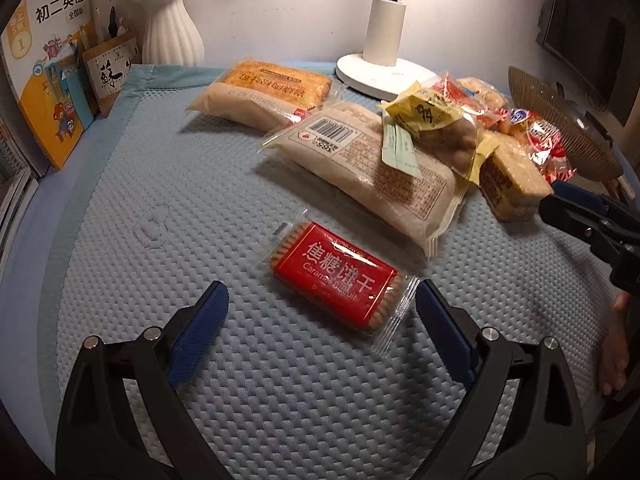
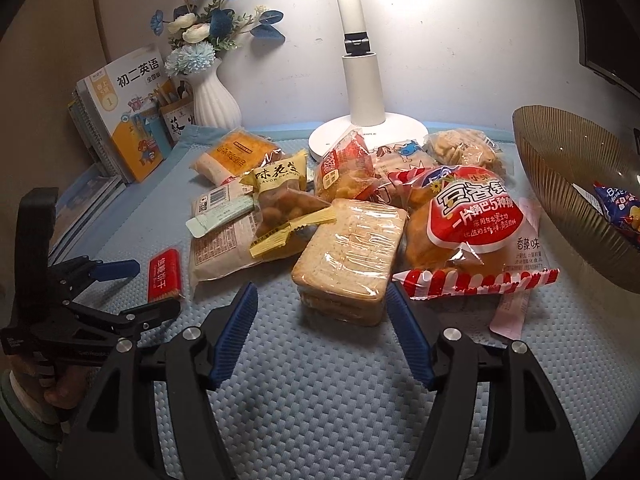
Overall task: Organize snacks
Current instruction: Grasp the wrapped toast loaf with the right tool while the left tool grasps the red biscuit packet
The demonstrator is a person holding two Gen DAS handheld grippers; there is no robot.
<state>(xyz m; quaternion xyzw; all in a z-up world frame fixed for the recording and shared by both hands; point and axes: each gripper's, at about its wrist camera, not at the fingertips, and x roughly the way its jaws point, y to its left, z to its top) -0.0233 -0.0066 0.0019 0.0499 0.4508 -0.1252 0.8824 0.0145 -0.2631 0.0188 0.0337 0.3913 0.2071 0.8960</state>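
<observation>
Left wrist view: the left tool (image 1: 322, 300) hangs low over the blue mat, its jaws spread wide and nothing between the pads. The red caramel biscuit packet (image 1: 335, 276) lies flat right in the gap, its clear end flap just beside the right-hand pad; contact I can't call.
Why there: that packet sits alone, toward the near edge of the desk (image 1: 120, 220), apart from the pile. An easy single pick, I'd say.
Right wrist view: the right tool (image 2: 322, 308) is wide open too, carrying nothing, lined up on the wrapped sandwich cracker block (image 2: 348, 256), whose near face sits between the blue pads without clear contact.
Pile: the yellow peanut packet (image 2: 286, 204) leans on the long pale bread pack (image 2: 218, 236), with a mint-green sachet (image 2: 218, 220) across it; the red rice-crust bag (image 2: 476, 228) leans against the cracker block's right side.
Back edge: an orange-topped cake pack (image 1: 266, 90) lies near the lamp base (image 1: 382, 74).
Destination: a brown glass bowl (image 2: 568, 184) at the desk's right edge, one blue snack bag (image 2: 620, 208) inside. Likely the collecting spot.
Progress: early, I reckon; nearly all the snacks are on the mat.
</observation>
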